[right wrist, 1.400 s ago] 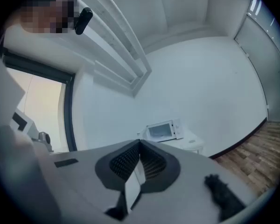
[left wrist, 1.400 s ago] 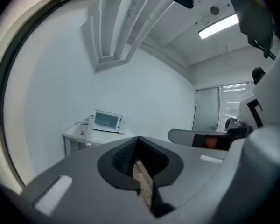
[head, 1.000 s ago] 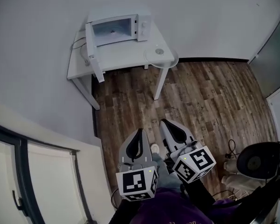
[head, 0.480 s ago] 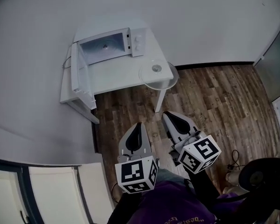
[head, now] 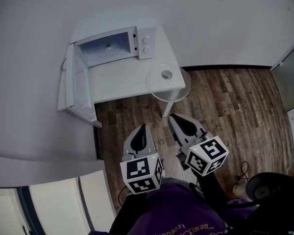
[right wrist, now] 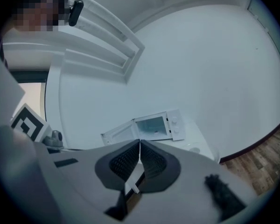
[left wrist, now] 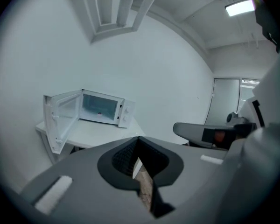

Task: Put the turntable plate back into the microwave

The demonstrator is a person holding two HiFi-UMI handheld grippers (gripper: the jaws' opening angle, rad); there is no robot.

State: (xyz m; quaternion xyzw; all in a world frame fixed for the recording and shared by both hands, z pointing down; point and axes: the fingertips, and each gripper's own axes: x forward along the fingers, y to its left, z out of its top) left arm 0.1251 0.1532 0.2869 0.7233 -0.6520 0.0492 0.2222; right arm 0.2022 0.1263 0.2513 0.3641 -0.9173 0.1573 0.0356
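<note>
A white microwave point(head: 118, 44) stands on a white table point(head: 118, 83) with its door point(head: 78, 80) swung wide open to the left. The clear glass turntable plate point(head: 167, 82) lies on the table's right corner and hangs over the edge. My left gripper point(head: 140, 130) and right gripper point(head: 175, 118) are both shut and empty, held side by side over the wooden floor, well short of the table. The left gripper view shows the microwave point(left wrist: 104, 108) ahead and to the left. In the right gripper view the microwave point(right wrist: 155, 126) sits just above the shut jaws.
Wood floor point(head: 235, 111) spreads to the right of the table. White walls run behind and to the left of it. A dark round object point(head: 264, 187) and cables lie on the floor at the lower right.
The table and microwave have grown larger and shifted lower in the head view as I walked toward them. Both grippers stayed shut and side by side.
</note>
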